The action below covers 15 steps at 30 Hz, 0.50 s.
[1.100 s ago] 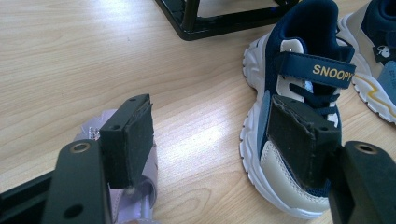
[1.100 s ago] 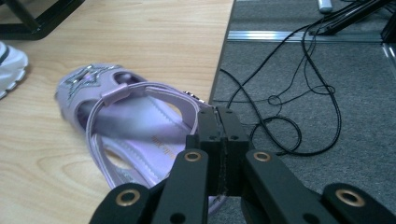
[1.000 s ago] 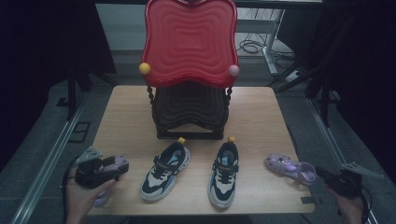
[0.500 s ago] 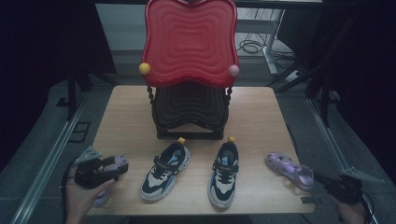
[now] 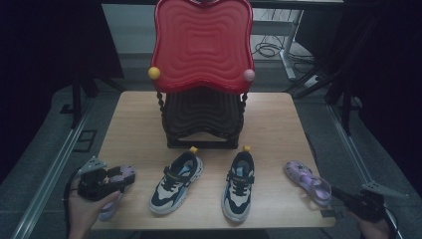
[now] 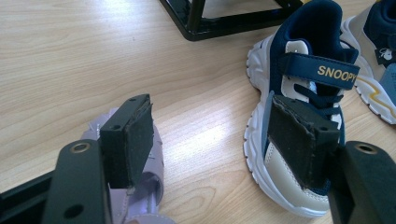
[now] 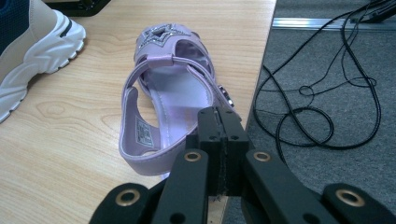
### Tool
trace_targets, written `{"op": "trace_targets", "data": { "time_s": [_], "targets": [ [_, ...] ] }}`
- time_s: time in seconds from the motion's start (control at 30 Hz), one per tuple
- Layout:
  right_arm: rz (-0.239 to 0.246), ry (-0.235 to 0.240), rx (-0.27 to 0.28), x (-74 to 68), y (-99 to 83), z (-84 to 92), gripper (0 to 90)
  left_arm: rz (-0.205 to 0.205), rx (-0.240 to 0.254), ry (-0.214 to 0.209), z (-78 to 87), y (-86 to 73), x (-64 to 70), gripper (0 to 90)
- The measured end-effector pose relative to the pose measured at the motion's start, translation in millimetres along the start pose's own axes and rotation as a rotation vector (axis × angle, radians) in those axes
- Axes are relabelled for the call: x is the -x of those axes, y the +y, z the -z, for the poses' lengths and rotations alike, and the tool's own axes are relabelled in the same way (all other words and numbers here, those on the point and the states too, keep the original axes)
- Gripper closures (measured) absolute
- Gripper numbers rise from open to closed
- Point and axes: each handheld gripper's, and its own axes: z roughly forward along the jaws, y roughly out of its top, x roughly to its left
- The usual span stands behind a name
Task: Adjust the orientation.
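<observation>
Since a second ago, right gripper (image 5: 348,198) has drawn back off the sandal (image 5: 307,181), beyond the table (image 5: 278,114) edge.

High view: left gripper (image 5: 122,180) hovers over the second sandal (image 5: 110,209), left of the sneakers (image 5: 176,181).

Left gripper view: jaws wide, empty; closing could catch the sneaker (image 6: 299,116) beside it.

Right gripper view: jaws shut, empty, behind the sandal's heel; pushing could slide it off.
</observation>
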Motion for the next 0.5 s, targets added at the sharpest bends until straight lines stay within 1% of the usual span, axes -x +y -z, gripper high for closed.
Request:
{"op": "trace_targets", "data": {
  "time_s": [0.13, 0.33, 0.4, 0.5],
  "targets": [
    [0.001, 0.006, -0.012, -2.4, -0.8, 0.0, 89.4, 0.0, 0.003, -0.002, 0.3, 0.2, -2.3, 31.7],
    [0.023, 0.011, -0.033, -7.0, 1.0, -6.2, 88.5, 0.0, 0.006, 0.0, 2.6, -0.3, -4.6, 31.7],
    [0.027, -0.005, -0.019, -7.2, 2.1, -5.0, 87.1, 0.002, 0.01, 0.001, 3.9, 0.1, -4.7, 31.7],
    [0.027, -0.017, -0.003, -6.5, 2.5, -1.6, 86.7, 0.0, 0.015, 0.001, 4.8, 1.4, -3.5, 31.7]
  ]
}}
